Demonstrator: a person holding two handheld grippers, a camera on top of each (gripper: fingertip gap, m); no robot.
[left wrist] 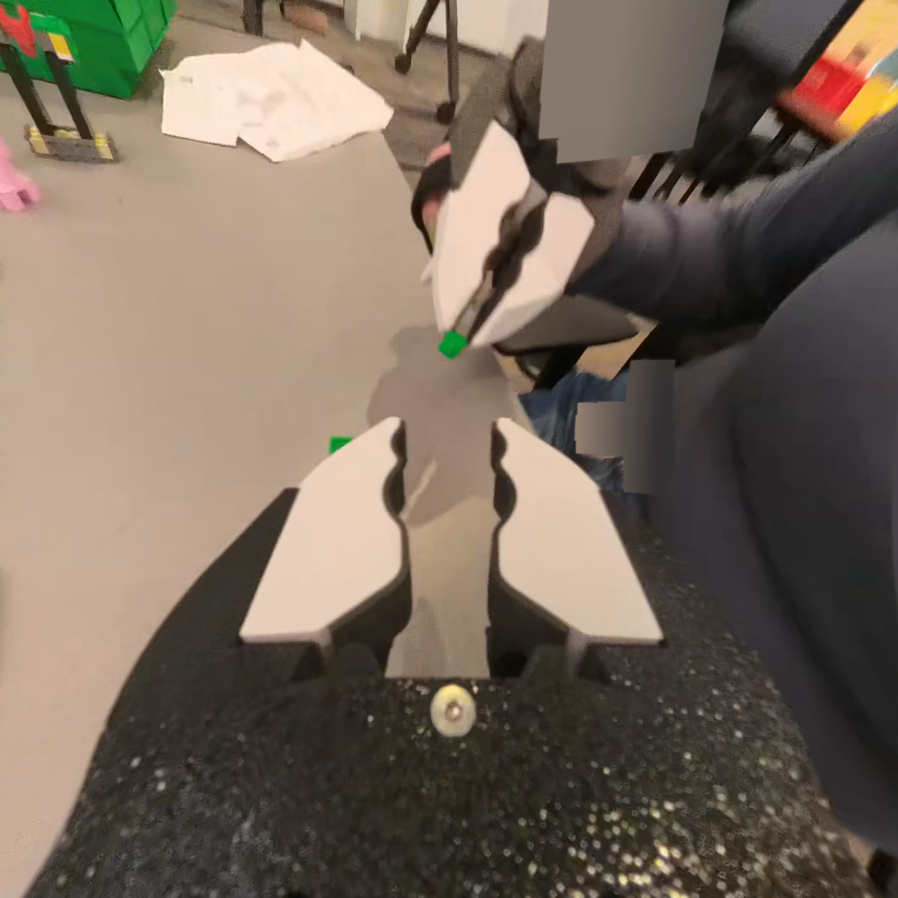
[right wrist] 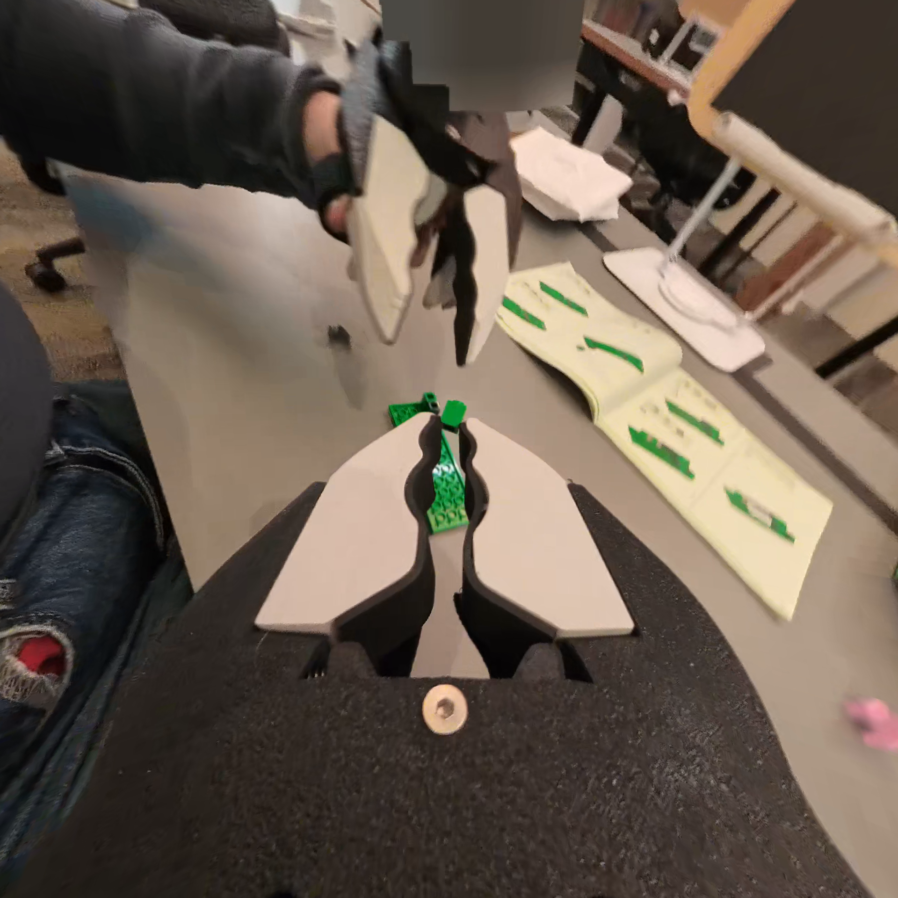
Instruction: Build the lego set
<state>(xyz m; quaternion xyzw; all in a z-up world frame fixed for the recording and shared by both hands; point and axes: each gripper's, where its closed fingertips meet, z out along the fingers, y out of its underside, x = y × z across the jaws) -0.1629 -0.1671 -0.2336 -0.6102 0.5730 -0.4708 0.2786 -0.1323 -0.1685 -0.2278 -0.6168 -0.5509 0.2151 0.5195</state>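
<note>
My right gripper [right wrist: 449,422] is shut on a small green brick [right wrist: 452,414] and holds it above the grey table [right wrist: 243,340]. The same gripper shows in the left wrist view [left wrist: 459,333] with the green brick [left wrist: 452,345] at its tips. Under it lies a long green studded plate [right wrist: 448,495] flat on the table, with a green corner piece [right wrist: 408,408] at its far end. My left gripper [left wrist: 447,427] is open and empty; it hangs over the table in the right wrist view [right wrist: 427,350]. A green bit [left wrist: 340,443] peeks out beside its left finger.
An open instruction booklet [right wrist: 680,413] lies to the right of the plate. A white lamp base [right wrist: 690,301] and crumpled white paper [right wrist: 568,180] sit farther back. A green bin [left wrist: 112,43], a black stand model [left wrist: 63,126] and a pink piece [left wrist: 14,189] are at the far left. The left gripper's tips are roughly 4 cm from the right gripper's. The long green studded plate [right wrist: 448,495] is about 9 cm from my left fingertips.
</note>
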